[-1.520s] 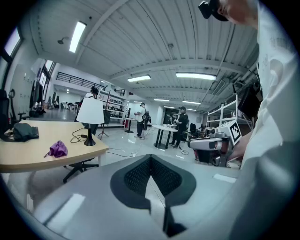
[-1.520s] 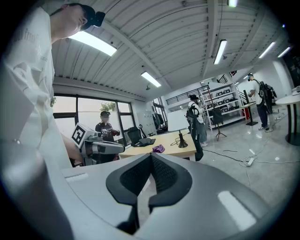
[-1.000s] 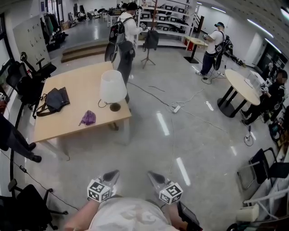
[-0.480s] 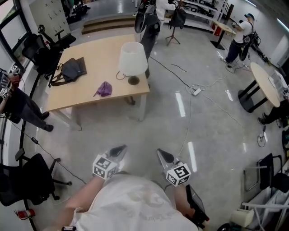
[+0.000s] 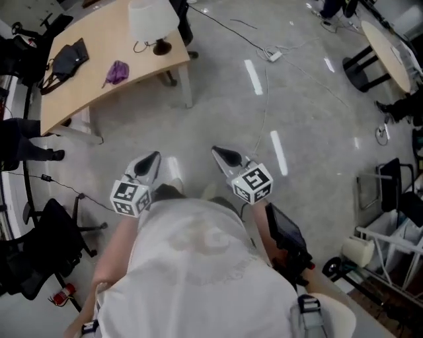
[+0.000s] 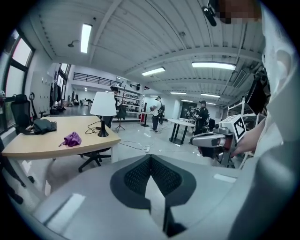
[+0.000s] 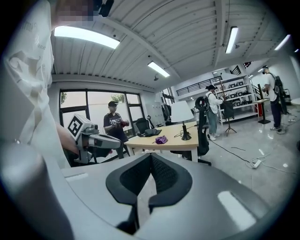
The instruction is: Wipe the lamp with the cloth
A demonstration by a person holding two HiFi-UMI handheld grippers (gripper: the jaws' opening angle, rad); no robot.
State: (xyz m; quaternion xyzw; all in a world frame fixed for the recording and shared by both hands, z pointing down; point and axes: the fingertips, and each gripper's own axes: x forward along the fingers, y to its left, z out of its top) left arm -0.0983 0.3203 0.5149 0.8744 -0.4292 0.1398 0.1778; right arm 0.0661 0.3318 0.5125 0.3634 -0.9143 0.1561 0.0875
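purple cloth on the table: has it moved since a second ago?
No. The cloth still lies on the table between the bag and the base of the lamp, as before; only the head view itself shifted.

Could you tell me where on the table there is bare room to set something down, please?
The table is bare along its near edge, from in front of the bag past the cloth to the corner before the lamp. A gap also lies between bag and cloth. It is crowded around the lamp's base, where its cord loops.
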